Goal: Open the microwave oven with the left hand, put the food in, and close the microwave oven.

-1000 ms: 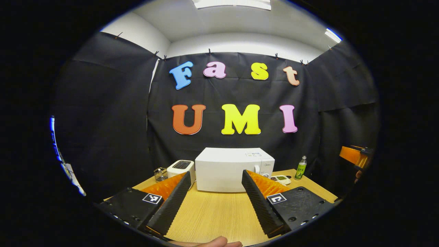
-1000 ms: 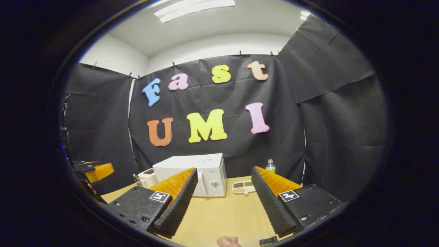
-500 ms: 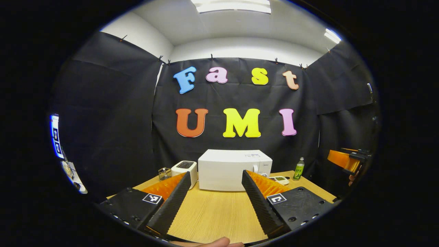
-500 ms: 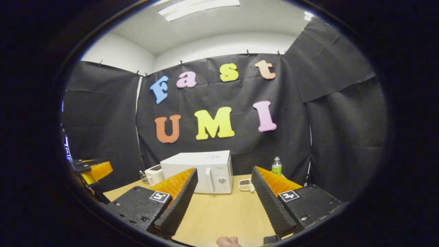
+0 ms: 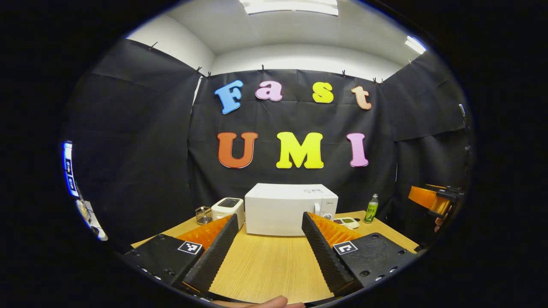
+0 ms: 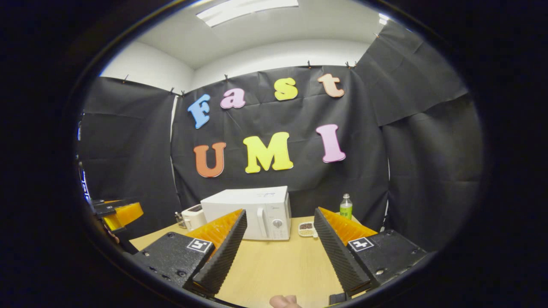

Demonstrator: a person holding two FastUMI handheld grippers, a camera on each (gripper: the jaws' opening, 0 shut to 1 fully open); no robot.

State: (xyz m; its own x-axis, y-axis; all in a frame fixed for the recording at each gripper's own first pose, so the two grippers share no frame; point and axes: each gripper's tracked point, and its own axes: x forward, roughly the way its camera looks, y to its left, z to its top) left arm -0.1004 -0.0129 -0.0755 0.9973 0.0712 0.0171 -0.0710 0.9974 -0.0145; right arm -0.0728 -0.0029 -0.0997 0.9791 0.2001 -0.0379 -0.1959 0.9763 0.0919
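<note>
A white microwave oven (image 5: 287,209) (image 6: 252,211) stands shut at the back of the wooden table (image 5: 265,261), its handle (image 6: 260,222) and dials on its right side. Just right of it lies a small white food tray (image 5: 347,222) (image 6: 306,229) with compartments. My left gripper (image 5: 269,248) is open above the table's near part, well short of the microwave. My right gripper (image 6: 280,248) is open too, with nothing between its fingers. The right gripper (image 5: 432,199) also shows at the far right of the left gripper view, the left gripper (image 6: 117,211) at the far left of the right gripper view.
A white toaster (image 5: 227,208) and a small wire holder (image 5: 204,215) stand left of the microwave. A green bottle (image 5: 371,208) (image 6: 345,206) stands at the back right. Black cloth walls close the booth on three sides.
Both grippers drew back and shifted slightly, so the microwave looks a little smaller. Both stayed open.
</note>
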